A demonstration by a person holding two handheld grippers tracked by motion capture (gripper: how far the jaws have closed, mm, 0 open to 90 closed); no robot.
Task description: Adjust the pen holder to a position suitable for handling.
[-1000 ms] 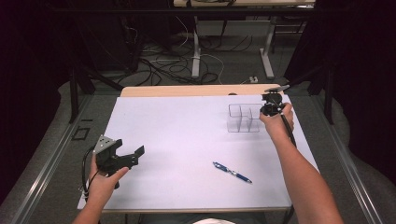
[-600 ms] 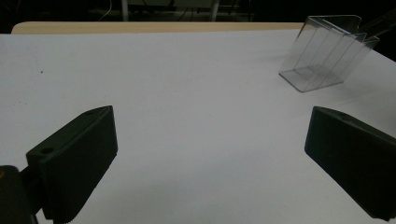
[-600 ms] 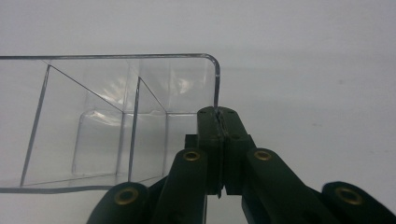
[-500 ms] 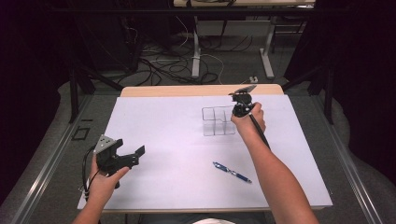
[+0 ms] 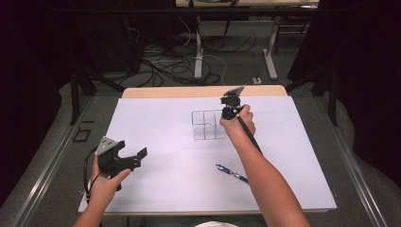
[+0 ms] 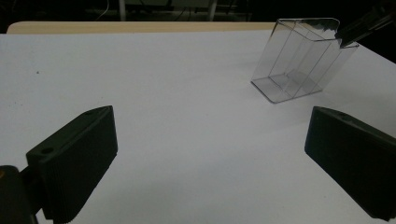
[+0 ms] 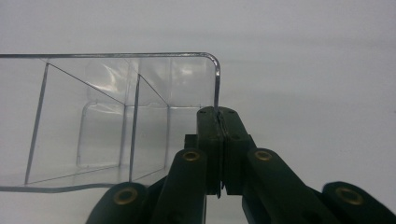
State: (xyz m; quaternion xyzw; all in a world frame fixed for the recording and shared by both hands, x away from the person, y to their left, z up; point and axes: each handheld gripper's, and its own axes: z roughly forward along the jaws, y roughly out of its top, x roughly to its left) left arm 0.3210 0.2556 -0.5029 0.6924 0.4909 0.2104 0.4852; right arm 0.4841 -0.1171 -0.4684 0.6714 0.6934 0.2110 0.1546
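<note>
- The white table (image 5: 156,123) carries a clear organizer (image 5: 207,126) at its far middle, tipped in the left gripper view, so one edge probably rides off the surface.
- The right gripper (image 5: 230,108) has its jaws clamped together on the organizer's right wall; to shift it well, I judge, keep it low and level, and set it flat before letting go.
- The left gripper (image 5: 124,158) hovers near-left, jaws apart, holding nothing.
- A blue pen (image 5: 231,173) lies near, right of centre.
- Glare hides the organizer's inner dividers, and the forearm covers part of its right side.
</note>
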